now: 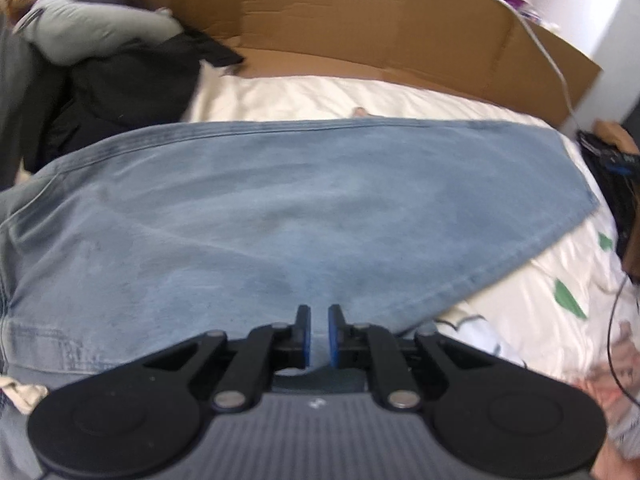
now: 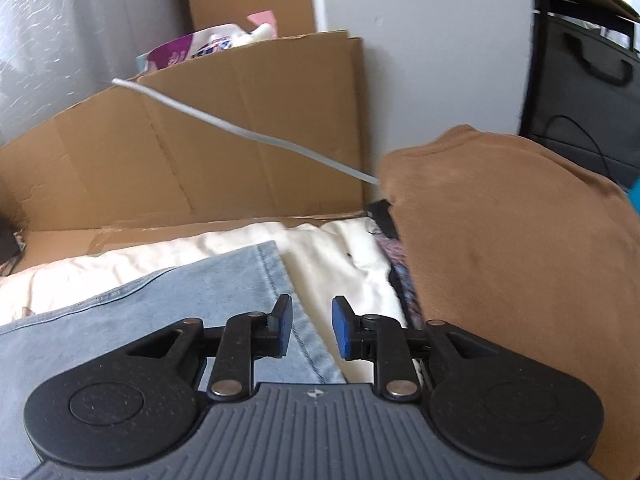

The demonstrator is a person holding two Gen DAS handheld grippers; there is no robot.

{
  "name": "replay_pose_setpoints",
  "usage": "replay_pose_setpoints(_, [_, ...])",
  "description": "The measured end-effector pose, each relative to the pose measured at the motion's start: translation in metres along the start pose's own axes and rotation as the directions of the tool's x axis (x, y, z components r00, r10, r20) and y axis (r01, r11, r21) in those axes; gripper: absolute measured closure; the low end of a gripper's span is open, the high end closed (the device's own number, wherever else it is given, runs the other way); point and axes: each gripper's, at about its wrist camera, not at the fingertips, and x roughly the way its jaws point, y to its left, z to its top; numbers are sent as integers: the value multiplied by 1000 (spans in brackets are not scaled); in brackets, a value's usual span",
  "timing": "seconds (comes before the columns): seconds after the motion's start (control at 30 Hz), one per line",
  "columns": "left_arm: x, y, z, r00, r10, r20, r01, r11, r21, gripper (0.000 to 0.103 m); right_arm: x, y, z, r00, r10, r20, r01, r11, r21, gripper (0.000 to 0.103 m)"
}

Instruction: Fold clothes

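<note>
Light blue jeans [image 1: 280, 208] lie spread across a cream bedsheet [image 1: 360, 96], one leg running right to a hem [image 1: 576, 200]. My left gripper [image 1: 319, 312] sits low at the jeans' near edge, its blue pads almost together with denim filling the narrow gap. In the right wrist view the same jeans' leg [image 2: 180, 300] ends in a stitched hem [image 2: 280, 280]. My right gripper [image 2: 312, 312] hovers just above that hem corner, open, with nothing between its fingers.
A cardboard wall [image 1: 360, 12] stands behind the bed. Dark and grey clothes [image 1: 120, 80] are piled at the back left. A brown garment [image 2: 520, 260] bulks close on the right, and a grey cable [image 2: 248, 132] crosses in front of the cardboard [image 2: 160, 160].
</note>
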Motion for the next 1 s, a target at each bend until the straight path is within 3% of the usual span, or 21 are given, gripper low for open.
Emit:
replay_pose_setpoints(0.23, [8,2,5,1000,10,18,-9,998,-63,94,40,20,24,998,60,-7,-60,994,-87,73])
replay_pose_setpoints(0.37, [12,0,9,1000,14,20,-12,996,-85,94,73,29,44,999,44,-21,-45,995,-89,68])
replay_pose_setpoints(0.43, [12,-1,11,1000,12,22,-10,996,-91,94,92,29,54,998,11,-58,-14,999,-53,66])
replay_pose_setpoints(0.57, [10,-4,13,1000,17,26,-15,996,-91,93,114,26,67,989,26,-143,-20,999,38,61])
replay_pose_setpoints(0.7, [7,-6,14,999,24,25,-21,995,-96,93,127,25,69,980,59,-192,-42,995,89,49])
replay_pose_setpoints(0.93, [10,-12,11,1000,24,17,-22,995,-97,93,137,27,55,962,67,-266,-53,997,58,49])
replay_pose_setpoints(1.0, [10,-13,8,999,32,21,-30,995,-97,93,133,29,50,957,77,-281,-68,997,42,60])
